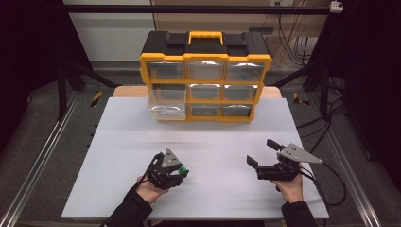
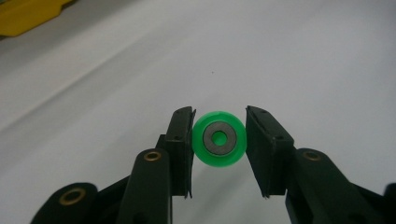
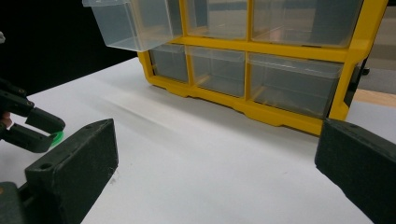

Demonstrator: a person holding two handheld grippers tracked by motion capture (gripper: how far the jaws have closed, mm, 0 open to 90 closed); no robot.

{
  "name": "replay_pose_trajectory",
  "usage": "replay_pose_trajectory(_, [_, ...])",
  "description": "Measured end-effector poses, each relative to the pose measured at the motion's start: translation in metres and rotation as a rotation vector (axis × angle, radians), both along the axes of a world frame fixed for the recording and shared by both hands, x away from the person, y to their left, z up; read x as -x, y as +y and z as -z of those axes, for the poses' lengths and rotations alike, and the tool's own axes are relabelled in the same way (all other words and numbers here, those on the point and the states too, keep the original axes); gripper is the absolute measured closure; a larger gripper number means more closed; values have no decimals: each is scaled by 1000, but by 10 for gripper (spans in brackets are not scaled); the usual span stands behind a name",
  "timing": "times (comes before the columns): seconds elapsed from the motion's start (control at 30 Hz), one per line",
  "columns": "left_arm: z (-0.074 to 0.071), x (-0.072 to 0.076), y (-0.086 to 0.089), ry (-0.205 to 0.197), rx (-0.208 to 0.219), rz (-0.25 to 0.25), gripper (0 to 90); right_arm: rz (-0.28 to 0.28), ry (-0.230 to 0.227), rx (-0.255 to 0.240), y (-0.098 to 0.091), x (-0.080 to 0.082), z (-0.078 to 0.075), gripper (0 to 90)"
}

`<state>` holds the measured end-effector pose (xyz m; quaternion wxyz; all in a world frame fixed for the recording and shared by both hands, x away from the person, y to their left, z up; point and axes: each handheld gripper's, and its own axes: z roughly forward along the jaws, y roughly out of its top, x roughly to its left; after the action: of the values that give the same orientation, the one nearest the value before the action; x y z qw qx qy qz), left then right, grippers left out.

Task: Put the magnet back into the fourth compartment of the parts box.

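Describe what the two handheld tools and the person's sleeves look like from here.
Both the left tool and the right tool are black, each with two blocky flat-faced jaws and a grey three-cornered plate on top. Brass-coloured rivets mark the left tool's linkage. A black cable trails from the right tool. The sleeves are dark.

The right tongs (image 3: pixel 219 158) stand wide open above the white desk (image 3: pixel 210 163). Ahead is the yellow organizer (image 3: pixel 261 109), one clear drawer (image 3: pixel 130 23) pulled out. Left tongs (image 3: pixel 44 135) grip something green.
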<state>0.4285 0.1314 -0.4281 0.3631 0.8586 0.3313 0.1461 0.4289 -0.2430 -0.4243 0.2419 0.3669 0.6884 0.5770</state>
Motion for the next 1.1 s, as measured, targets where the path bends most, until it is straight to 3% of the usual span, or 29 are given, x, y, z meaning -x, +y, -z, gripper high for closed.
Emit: replay_pose_trajectory(1.1, [-61,-16,31,-125,129,-63,620,1,7,8,1,-1,2,0])
